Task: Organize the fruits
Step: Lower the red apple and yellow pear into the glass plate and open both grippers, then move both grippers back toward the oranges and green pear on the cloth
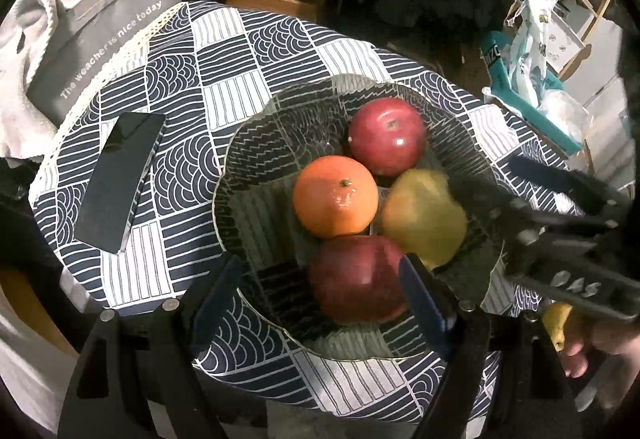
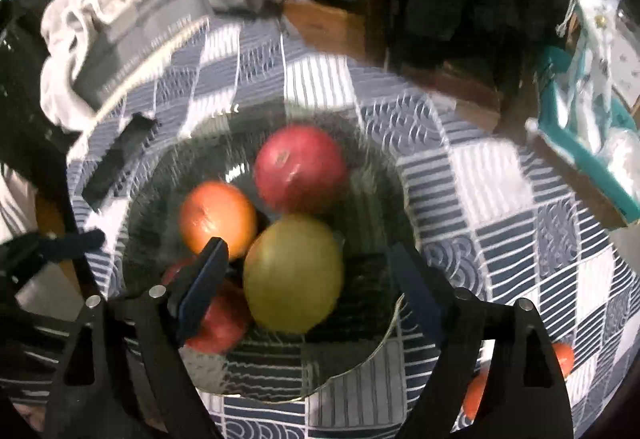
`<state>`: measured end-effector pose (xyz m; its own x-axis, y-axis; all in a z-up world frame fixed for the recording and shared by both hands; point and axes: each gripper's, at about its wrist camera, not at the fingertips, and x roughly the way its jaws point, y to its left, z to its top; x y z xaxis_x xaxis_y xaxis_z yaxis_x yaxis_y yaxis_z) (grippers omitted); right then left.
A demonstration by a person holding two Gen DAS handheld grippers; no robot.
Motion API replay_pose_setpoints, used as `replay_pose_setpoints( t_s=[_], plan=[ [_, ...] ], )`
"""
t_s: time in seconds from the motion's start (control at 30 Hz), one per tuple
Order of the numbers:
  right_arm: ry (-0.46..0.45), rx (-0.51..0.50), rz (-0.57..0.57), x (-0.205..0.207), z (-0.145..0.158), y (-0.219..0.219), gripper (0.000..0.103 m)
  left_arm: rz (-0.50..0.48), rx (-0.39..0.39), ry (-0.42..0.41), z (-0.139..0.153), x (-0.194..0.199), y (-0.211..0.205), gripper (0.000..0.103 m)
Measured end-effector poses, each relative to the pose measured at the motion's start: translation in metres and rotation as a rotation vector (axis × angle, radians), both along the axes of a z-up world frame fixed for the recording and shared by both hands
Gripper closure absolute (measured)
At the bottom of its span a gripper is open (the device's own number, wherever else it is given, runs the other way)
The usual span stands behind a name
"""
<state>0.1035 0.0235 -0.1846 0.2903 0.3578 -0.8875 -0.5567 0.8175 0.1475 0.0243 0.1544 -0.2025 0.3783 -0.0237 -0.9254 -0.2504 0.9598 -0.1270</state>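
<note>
Four fruits are held in the glass bowl (image 1: 248,143) (orange (image 1: 335,196) at nine o'clock); left gripper (image 1: 324,297) and right gripper (image 2: 308,279) are spread above, empty.

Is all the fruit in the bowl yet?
Almost. Four fruits sit in the glass bowl: two red apples, an orange and a pear. Both grippers hang open and empty above it. Orange-red fruit remains on the tablecloth.

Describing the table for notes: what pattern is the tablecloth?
Navy-and-white patchwork of stripes and wave arcs on the tablecloth, clearest from the left wrist.
</note>
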Motion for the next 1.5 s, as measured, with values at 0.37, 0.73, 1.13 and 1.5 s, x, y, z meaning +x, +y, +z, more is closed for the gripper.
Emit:
replay_pose_setpoints(
  t_s=[0.37,0.73,1.13,1.5],
  plan=[
    [-0.100,-0.003,-0.097,-0.005,0.052,-0.025,0.019,-0.023,-0.006,-0.066,0.027,-0.003,-0.011,0.021],
    [-0.208,-0.019,-0.167,-0.028,0.098,-0.070,0.019,-0.100,-0.014,-0.132,0.055,-0.006,-0.044,0.021],
    [-0.258,-0.021,-0.271,-0.049,0.125,-0.139,0.019,-0.216,-0.016,-0.177,0.075,-0.009,-0.096,0.017],
    [-0.231,-0.037,-0.375,-0.072,0.120,-0.196,0.019,-0.319,-0.012,-0.184,0.078,-0.011,-0.140,0.017]
  ],
)
